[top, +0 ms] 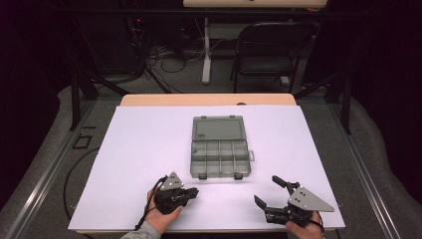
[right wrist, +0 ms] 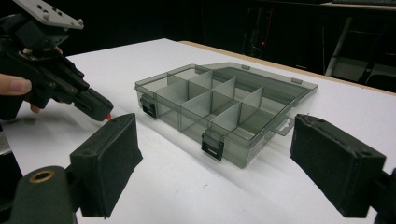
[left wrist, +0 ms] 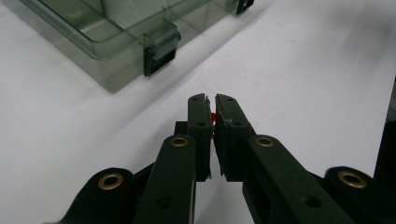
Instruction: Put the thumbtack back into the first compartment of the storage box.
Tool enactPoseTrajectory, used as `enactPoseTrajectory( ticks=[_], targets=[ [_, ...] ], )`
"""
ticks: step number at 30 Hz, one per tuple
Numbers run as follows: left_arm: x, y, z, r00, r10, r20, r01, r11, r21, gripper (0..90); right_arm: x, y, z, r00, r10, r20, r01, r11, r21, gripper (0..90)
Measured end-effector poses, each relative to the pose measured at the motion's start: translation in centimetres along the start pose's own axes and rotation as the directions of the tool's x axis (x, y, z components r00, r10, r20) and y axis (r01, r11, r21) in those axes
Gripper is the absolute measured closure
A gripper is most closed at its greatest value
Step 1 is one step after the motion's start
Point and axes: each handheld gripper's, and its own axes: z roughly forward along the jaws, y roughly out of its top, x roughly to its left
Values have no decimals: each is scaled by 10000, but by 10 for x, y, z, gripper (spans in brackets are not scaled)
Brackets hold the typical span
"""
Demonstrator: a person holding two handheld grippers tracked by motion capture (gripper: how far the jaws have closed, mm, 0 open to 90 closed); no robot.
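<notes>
A clear grey compartment box [top: 219, 147] lies open in the middle of the white sheet, its lid folded back and its compartments bare. My left gripper [top: 193, 191] hovers low just in front of the box's near left corner, shut on a small red piece [left wrist: 213, 119] that peeks out between the pads. In the right gripper view the same red piece [right wrist: 109, 117] shows at the tip of the left gripper [right wrist: 100, 109]. My right gripper [top: 268, 191] stands open near the table's front right, aimed at the box [right wrist: 219, 107], with nothing between its pads [right wrist: 109, 158].
The white sheet [top: 139, 149] covers the wooden table. Two black latches [right wrist: 212, 144] hang on the box's near wall. Behind the table are a dark chair [top: 268, 50], a table leg and cables on the floor.
</notes>
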Motion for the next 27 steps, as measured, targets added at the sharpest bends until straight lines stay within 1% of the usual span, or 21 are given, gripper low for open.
enactPoseTrajectory(
  ticks=[6,10,12,16,17,19,23,25,27],
  targets=[
    [6,1,-13,9993,-334,-185,324,9981,-518,853,0,0,0,10000,27,-4,-27,10000,1,145],
    [11,1,-18,9982,-508,-304,486,9964,-694,853,-1,0,0,10000,36,7,-36,10000,3,145],
    [13,1,-21,9971,-658,-381,625,9946,-827,853,0,0,0,10000,26,-9,-26,10000,2,145],
    [17,1,-27,9951,-834,-537,772,9910,-1091,853,0,0,0,10000,8,1,-8,10000,0,145],
    [18,1,-29,9951,-817,-566,750,9910,-1110,853,0,0,0,10000,13,5,-13,10000,6,145],
    [20,1,-32,9932,-975,-629,893,9885,-1222,853,0,0,0,10000,33,0,-33,10000,6,145],
    [25,1,-37,9910,-1082,-791,961,9851,-1428,853,0,0,0,10000,10,4,-10,10000,10,145],
    [25,1,-40,9891,-1190,-871,1044,9822,-1560,853,0,0,0,10000,1,7,-1,10000,12,145],
    [27,1,-42,9881,-1205,-956,1035,9806,-1665,853,0,0,0,10000,9,5,-9,10000,11,145]
  ],
)
